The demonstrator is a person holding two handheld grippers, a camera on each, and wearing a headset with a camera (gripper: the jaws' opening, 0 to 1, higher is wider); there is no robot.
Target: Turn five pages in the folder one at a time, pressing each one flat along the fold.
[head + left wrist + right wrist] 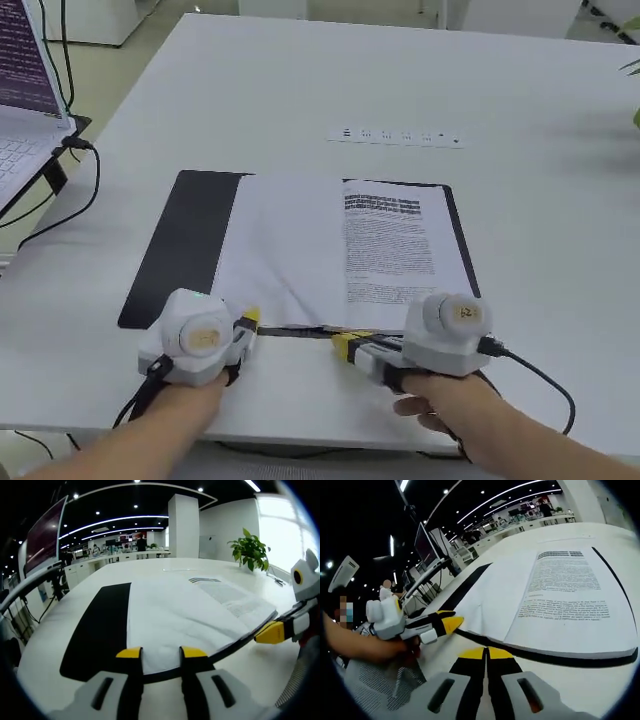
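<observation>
Nearest the person, the left gripper (246,320) sits at the table's (300,80) front edge. Its yellow-tipped fingers (129,653) are spread apart with nothing clamped. In the left gripper view they point straight at the near edge of the folder (190,245), with the black edge showing in the gap.

Just to its right is the right gripper (345,346), angled in toward the left one. Its fingers (472,653) are pressed tight together and hold nothing. The tips are down by the folder's near edge, though I cannot tell whether they touch it. The two grippers are near each other but apart.

The folder lies open and flat in the middle of the table, right in front of both grippers. Its long axis runs left to right and its fold runs away from the person. The left side is bare black cover. A blank white page (285,245) lies across the middle, slightly rumpled. On the right is the printed page (390,245), its heading at the far end, so the top points away from the person.

Farther back, well clear of the folder, a white power strip (395,136) lies on the table. Off the far left corner are a laptop (25,110) and a black cable (70,210). In the left gripper view a green plant (250,550) stands at the far right.
</observation>
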